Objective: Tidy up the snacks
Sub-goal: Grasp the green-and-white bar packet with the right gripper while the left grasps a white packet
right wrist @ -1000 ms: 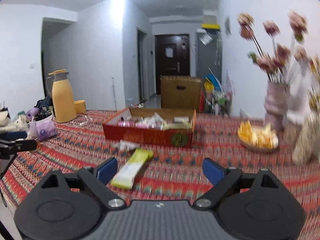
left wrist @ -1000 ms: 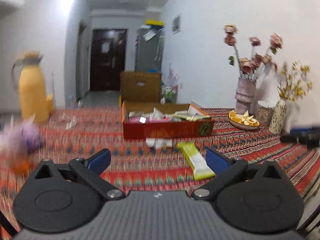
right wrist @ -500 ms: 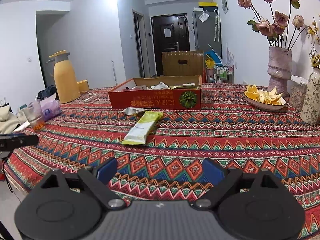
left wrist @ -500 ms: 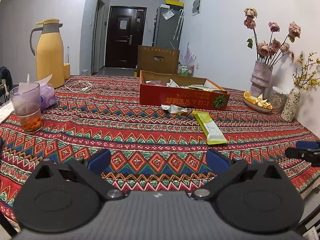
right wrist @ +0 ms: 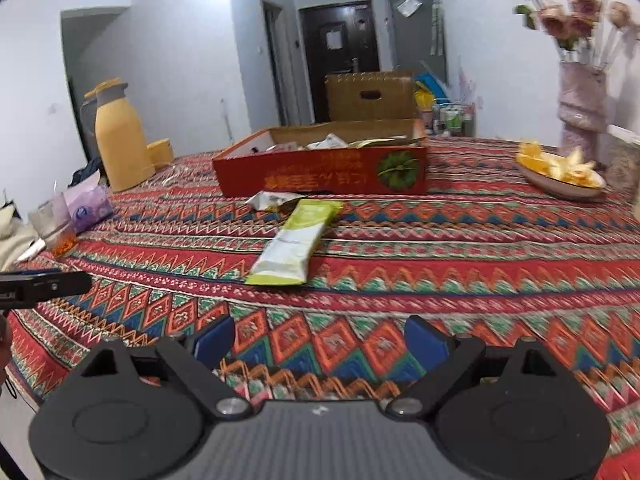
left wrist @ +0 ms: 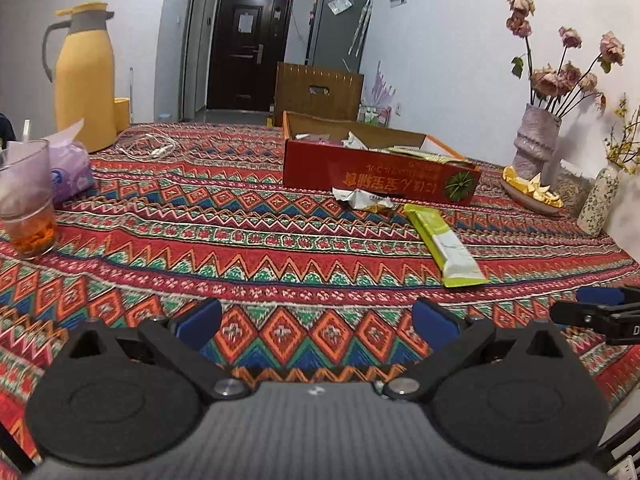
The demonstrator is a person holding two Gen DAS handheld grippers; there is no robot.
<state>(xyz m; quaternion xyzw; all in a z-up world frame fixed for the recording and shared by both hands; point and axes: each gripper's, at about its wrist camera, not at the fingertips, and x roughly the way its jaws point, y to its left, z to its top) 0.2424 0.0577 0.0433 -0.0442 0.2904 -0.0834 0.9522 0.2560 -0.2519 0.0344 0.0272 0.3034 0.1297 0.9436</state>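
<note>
Red box: upside-down gold script, unreadable.

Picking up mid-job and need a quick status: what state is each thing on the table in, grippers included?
Left gripper: open, empty.
Right gripper: open, empty.
Box: open-topped, snacks inside.
Green packet: flat on the cloth, outside the box.
White packet: crumpled, against the box front.
Glass: upright, partly filled.
Jug: upright, lid on.
Dish: holds yellow pieces.
</note>
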